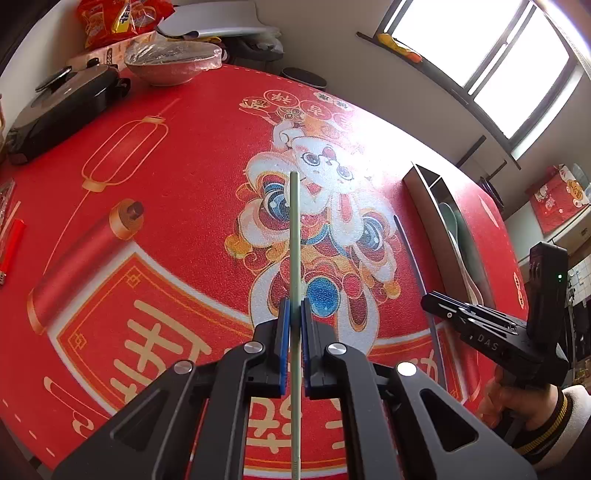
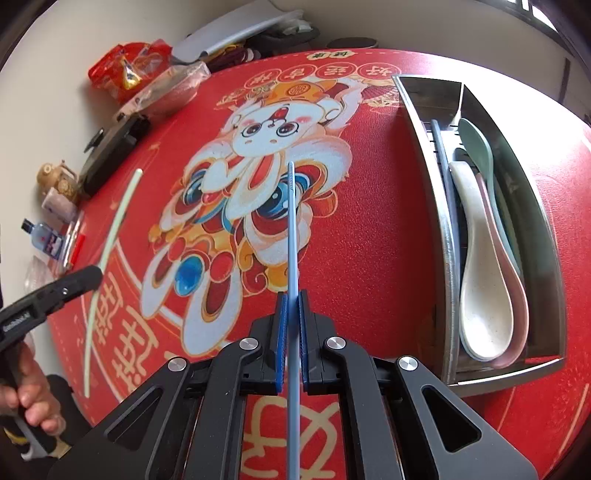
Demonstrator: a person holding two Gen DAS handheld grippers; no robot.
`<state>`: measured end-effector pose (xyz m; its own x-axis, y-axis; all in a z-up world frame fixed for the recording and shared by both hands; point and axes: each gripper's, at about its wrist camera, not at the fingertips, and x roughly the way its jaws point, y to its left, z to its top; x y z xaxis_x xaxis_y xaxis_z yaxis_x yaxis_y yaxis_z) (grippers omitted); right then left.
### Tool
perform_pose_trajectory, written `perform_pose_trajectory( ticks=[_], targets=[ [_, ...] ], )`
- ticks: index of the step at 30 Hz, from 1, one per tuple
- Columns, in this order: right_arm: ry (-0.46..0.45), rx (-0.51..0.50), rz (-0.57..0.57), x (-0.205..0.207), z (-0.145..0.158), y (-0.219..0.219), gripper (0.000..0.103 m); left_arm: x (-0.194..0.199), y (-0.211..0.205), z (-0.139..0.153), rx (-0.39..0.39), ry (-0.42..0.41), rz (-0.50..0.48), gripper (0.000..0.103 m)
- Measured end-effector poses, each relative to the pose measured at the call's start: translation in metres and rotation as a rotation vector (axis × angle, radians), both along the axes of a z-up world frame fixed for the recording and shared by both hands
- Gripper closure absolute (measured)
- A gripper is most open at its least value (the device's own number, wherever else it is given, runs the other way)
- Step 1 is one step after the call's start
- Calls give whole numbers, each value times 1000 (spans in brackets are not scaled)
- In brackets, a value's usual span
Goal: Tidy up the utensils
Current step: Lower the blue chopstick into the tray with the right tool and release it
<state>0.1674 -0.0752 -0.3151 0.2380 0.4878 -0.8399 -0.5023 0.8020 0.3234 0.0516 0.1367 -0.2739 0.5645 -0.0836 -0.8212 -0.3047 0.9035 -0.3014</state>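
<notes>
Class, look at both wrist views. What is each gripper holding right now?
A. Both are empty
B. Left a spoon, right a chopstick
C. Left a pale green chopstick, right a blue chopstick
C: the left gripper is shut on the pale green chopstick, the right gripper on the blue chopstick.

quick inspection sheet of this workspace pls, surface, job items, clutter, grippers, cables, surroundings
surface: round table under a red festive tablecloth with a cartoon print.
job's things: metal utensil tray at the right, holding stacked spoons in one compartment and a blue-grey chopstick in the narrow one; pale green chopstick and blue chopstick both held.
clutter: black lidded cooker, covered bowl, snack bags, red lighter, small bottle.
grippers: left gripper clamps the green chopstick; right gripper clamps the blue one.
cables: nothing seen.
surroundings: bright window, wall.
</notes>
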Motion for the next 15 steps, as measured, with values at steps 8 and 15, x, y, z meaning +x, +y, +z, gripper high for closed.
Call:
perform_pose_trajectory(
  ticks=[8, 15],
  targets=[
    [8, 124, -112, 18, 25, -44, 97, 8, -14, 8, 0, -17, -8, 98],
    [-7, 164, -233, 64, 36, -87, 97, 17, -19, 19, 0, -37, 10, 97]
  ],
)
